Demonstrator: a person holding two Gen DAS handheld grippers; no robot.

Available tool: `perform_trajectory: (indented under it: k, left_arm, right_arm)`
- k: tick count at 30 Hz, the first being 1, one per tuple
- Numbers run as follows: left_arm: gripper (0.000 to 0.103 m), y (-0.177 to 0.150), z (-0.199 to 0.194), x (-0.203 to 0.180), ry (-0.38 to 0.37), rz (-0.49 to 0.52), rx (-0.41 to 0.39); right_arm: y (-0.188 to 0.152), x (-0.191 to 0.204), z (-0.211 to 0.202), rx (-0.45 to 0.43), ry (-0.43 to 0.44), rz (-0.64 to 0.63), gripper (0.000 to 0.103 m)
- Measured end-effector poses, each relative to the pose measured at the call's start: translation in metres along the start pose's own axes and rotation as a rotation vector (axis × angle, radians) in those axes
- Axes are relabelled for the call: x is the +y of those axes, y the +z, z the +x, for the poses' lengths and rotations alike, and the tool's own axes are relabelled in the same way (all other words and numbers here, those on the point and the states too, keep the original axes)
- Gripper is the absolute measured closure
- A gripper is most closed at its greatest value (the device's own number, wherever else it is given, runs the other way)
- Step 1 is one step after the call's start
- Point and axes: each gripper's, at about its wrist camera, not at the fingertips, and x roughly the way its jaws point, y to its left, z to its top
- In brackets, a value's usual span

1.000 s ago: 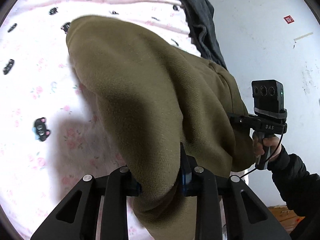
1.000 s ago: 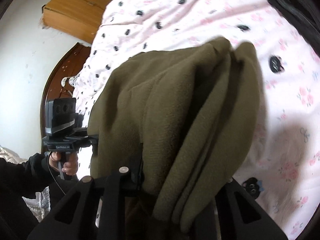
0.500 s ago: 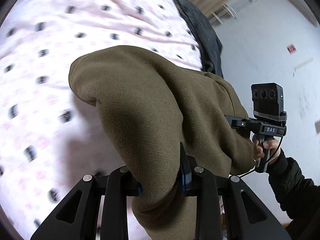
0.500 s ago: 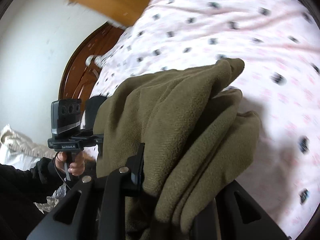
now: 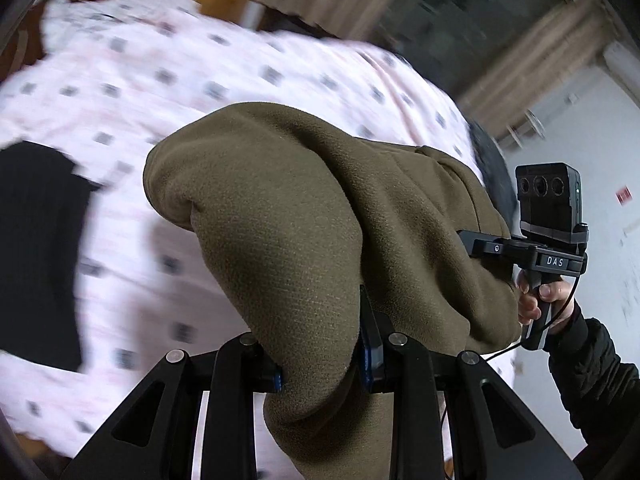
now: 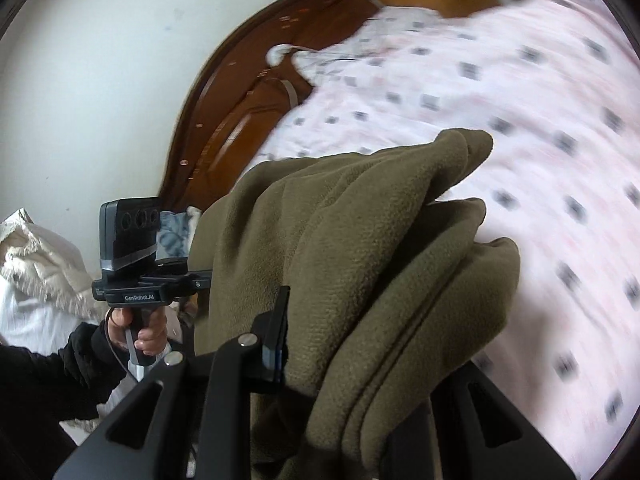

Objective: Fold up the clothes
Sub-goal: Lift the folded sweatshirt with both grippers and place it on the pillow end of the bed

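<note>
A folded olive-green fleece garment point(image 5: 288, 216) hangs in the air above the bed, carried between both grippers. My left gripper point(image 5: 320, 364) is shut on one bunched end of it. My right gripper point(image 6: 344, 344) is shut on the other end, where several folded layers point(image 6: 408, 320) drape over its right finger and hide it. In the left wrist view the right gripper's handle point(image 5: 552, 264) shows at the right edge, held by a hand in a dark sleeve. The left gripper's handle point(image 6: 136, 292) shows at the left of the right wrist view.
A pink-and-white patterned bedsheet point(image 5: 200, 80) lies below. A folded black garment point(image 5: 36, 256) rests on it at the left. A dark wooden headboard point(image 6: 240, 112), white walls, beige curtains and a window point(image 5: 460, 12) surround the bed. White bedding point(image 6: 36, 264) is piled at the left.
Both grippers have risen and swung across the bed with the olive garment still gripped. The headboard, window and a black garment have come into view.
</note>
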Motion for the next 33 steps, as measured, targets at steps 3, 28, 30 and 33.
perform_trajectory:
  k: [3,28,30,33]
  left_arm:
    - [0.080,0.029,-0.047,0.056,0.078,-0.017,-0.034]
    - [0.044,-0.091,-0.015,0.423,0.527,-0.434,-0.156]
    - [0.044,-0.099,-0.026,0.412,0.575,-0.476,-0.174]
    - [0.044,-0.114,-0.043,0.392,0.673,-0.553,-0.202]
  right_arm:
    - [0.057,0.041,0.072,-0.003,0.050,-0.062,0.081]
    - [0.039,0.015,0.516,0.243,0.016,0.043,0.011]
    - [0.035,0.023,0.499,0.243,-0.019,0.002,0.011]
    - [0.026,0.039,0.458,0.218,-0.081,-0.059,0.009]
